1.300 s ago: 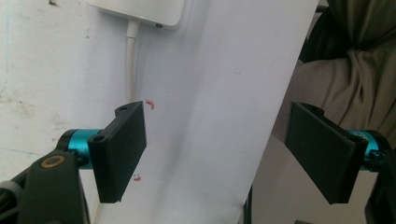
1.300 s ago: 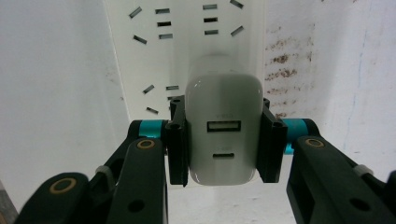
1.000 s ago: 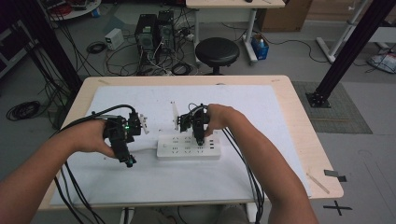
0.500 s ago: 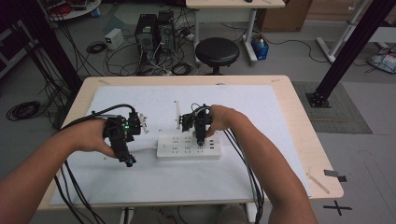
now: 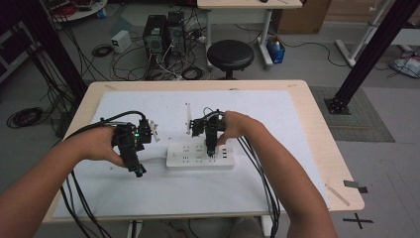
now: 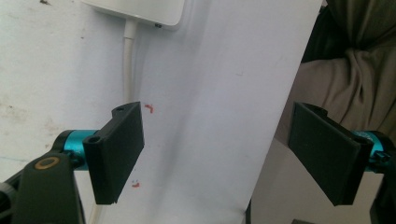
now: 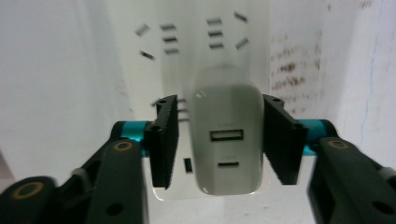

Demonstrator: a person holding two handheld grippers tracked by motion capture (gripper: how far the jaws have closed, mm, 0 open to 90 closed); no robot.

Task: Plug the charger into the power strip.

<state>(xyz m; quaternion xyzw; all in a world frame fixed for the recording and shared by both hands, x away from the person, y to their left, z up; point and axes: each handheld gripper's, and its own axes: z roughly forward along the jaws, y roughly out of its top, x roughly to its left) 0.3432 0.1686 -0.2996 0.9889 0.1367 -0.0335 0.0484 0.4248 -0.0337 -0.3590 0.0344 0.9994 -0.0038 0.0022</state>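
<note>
A white power strip [image 5: 200, 154] lies on the white mat at mid-table. My right gripper [image 5: 211, 151] points down onto it. Its jaws have just been opening and now stand on either side of a white USB charger [image 7: 227, 158] that sits upright in the power strip [image 7: 187, 42]. A gap shows at the left pad [image 7: 163, 140], so the right gripper [image 7: 222, 105] is open. My left gripper [image 5: 138, 171] hovers left of the strip, and the left gripper [image 6: 217, 154] is open and empty over the mat, near the strip's white cable [image 6: 128, 60].
A thin white upright piece [image 5: 187, 116] stands just behind the strip. The mat [image 5: 277, 114] covers most of the wooden table [image 5: 322, 148]. A black stool [image 5: 230, 53] and computer towers [image 5: 161, 32] sit on the floor beyond. Cables trail off the front edge.
</note>
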